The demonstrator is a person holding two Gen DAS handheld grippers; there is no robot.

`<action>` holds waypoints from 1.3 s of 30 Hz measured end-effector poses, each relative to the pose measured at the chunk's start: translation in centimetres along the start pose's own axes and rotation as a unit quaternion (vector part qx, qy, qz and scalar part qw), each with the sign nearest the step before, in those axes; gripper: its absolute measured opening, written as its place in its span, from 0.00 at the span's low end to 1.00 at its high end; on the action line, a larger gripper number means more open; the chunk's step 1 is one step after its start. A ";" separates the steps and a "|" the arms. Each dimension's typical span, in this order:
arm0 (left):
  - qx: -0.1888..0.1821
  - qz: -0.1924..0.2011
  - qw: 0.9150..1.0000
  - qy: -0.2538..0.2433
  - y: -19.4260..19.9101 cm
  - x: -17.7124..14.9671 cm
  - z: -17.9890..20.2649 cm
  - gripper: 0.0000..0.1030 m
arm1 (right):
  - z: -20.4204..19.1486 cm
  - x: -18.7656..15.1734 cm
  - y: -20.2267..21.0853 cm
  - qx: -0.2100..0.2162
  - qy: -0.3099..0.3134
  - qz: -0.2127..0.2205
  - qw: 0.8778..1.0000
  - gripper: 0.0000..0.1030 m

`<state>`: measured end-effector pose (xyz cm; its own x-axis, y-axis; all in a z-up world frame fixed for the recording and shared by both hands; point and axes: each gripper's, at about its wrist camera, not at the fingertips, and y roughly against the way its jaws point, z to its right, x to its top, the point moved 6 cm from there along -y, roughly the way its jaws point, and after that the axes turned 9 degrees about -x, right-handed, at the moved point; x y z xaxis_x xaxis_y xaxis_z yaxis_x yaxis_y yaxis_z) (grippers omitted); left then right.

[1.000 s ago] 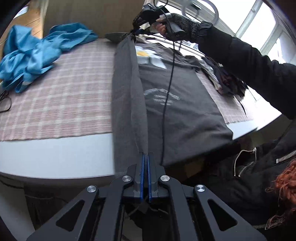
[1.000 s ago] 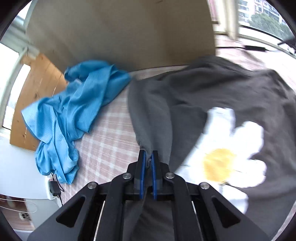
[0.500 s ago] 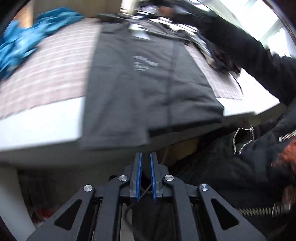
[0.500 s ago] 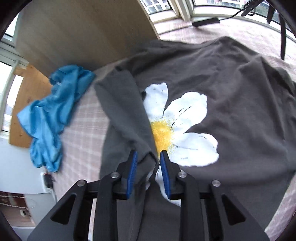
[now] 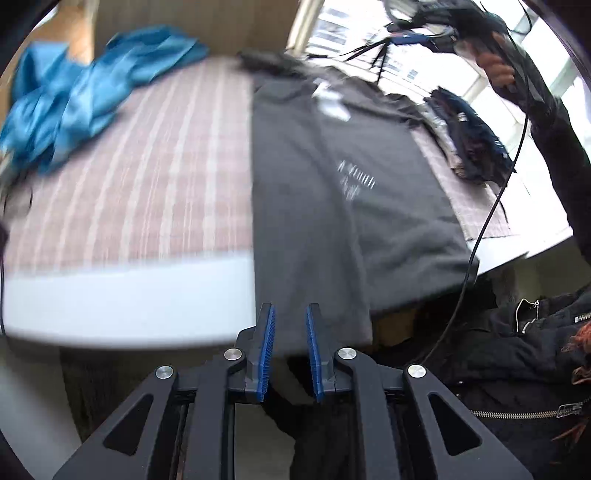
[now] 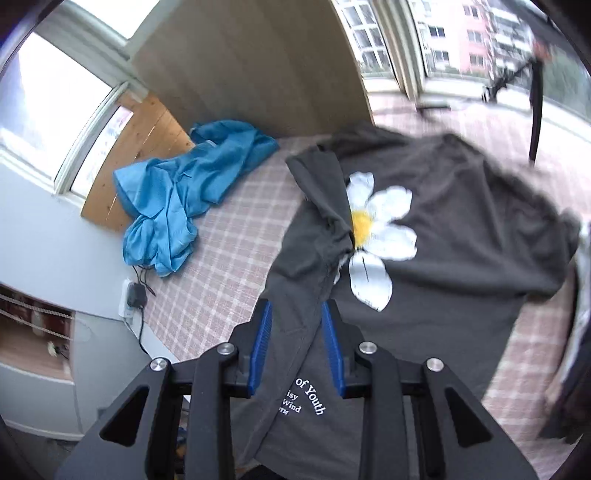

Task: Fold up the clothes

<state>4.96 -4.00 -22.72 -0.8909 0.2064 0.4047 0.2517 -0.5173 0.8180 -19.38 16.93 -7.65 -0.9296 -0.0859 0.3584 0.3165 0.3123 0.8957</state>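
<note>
A dark grey T-shirt (image 5: 332, 192) with a white daisy print (image 6: 380, 236) lies flat on the checked tablecloth, its left side folded over toward the middle and its hem hanging over the table's near edge. My left gripper (image 5: 289, 332) is open and empty, just off the hem. My right gripper (image 6: 295, 332) is open and empty, raised above the folded sleeve area; it also shows in the left wrist view (image 5: 436, 33), held high over the far end.
A crumpled blue garment (image 6: 184, 195) lies at the table's far left (image 5: 81, 99). A pile of dark clothes (image 5: 469, 144) sits at the right. A pink checked tablecloth (image 5: 147, 177) covers the white table (image 5: 129, 302). A charger and cable (image 6: 135, 295) hang at the left edge.
Both grippers have opened and let go of the shirt's folded side, which now lies flat. The left gripper drew back past the hem; the right gripper lifted up and away.
</note>
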 end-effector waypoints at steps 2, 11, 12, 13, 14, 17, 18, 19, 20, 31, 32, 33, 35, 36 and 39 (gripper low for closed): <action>0.001 0.004 1.000 -0.025 0.1 1.9 0.0 0.20 | -1.7 1.7 1.1 -0.026 0.025 0.014 0.999 0.27; -0.035 -0.043 0.996 -0.066 -6.5 5.3 -0.5 0.20 | -7.3 9.0 -7.1 -0.098 0.084 0.008 0.992 0.39; -0.033 -0.052 0.995 -0.073 -7.2 5.4 -0.5 0.20 | -7.4 9.6 -8.8 -0.114 0.091 0.009 0.989 0.39; -0.032 -0.058 0.995 -0.075 -7.8 5.4 -0.4 0.20 | -7.5 10.3 -10.6 -0.130 0.098 0.008 0.987 0.39; -0.033 -0.064 0.995 -0.076 -8.2 5.5 -0.4 0.20 | -7.5 10.9 -12.6 -0.136 0.102 0.001 0.985 0.39; -0.025 -0.080 0.994 -0.073 -9.5 5.3 -0.7 0.20 | -7.3 12.4 -17.9 -0.128 0.103 -0.026 0.986 0.39; -0.019 -0.084 0.994 -0.063 -9.7 5.2 -1.1 0.20 | -7.2 13.0 -19.5 -0.135 0.109 -0.028 0.984 0.39; -0.018 -0.086 0.995 -0.050 -9.9 5.1 -1.4 0.20 | -7.1 13.6 -21.0 -0.149 0.119 -0.029 0.981 0.39; -0.020 -0.086 0.995 -0.036 -10.0 5.0 -1.7 0.20 | -7.0 14.1 -22.5 -0.165 0.130 -0.032 0.977 0.39; -0.027 -0.090 0.996 0.010 -10.1 4.8 -2.4 0.21 | -1.9 18.4 -27.7 -0.126 0.083 -0.063 0.987 0.06; -0.029 -0.090 0.995 0.013 -10.1 4.8 -2.4 0.21 | -1.2 18.7 -26.9 -0.098 0.065 -0.053 0.992 0.06; -0.032 -0.089 0.995 0.018 -10.0 4.8 -2.5 0.21 | -0.4 19.0 -25.7 -0.062 0.046 -0.039 0.996 0.06; -0.041 -0.088 0.995 0.027 -9.9 4.8 -2.7 0.22 | 1.6 19.6 -23.4 0.014 0.001 -0.007 1.000 0.06; -0.045 -0.087 0.995 0.033 -9.9 4.8 -2.8 0.22 | 3.2 19.8 -22.4 0.058 -0.031 0.011 0.998 0.07; -0.053 -0.091 0.994 0.042 -9.8 4.8 -3.0 0.22 | 9.5 19.0 -22.4 0.009 -0.105 -0.001 0.994 0.13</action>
<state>-2.93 -0.46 -30.03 -0.9473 0.2366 0.2158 0.0474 -0.5628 0.8252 -45.89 17.28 -23.37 -0.9498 0.1115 0.2922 0.3127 0.3297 0.8908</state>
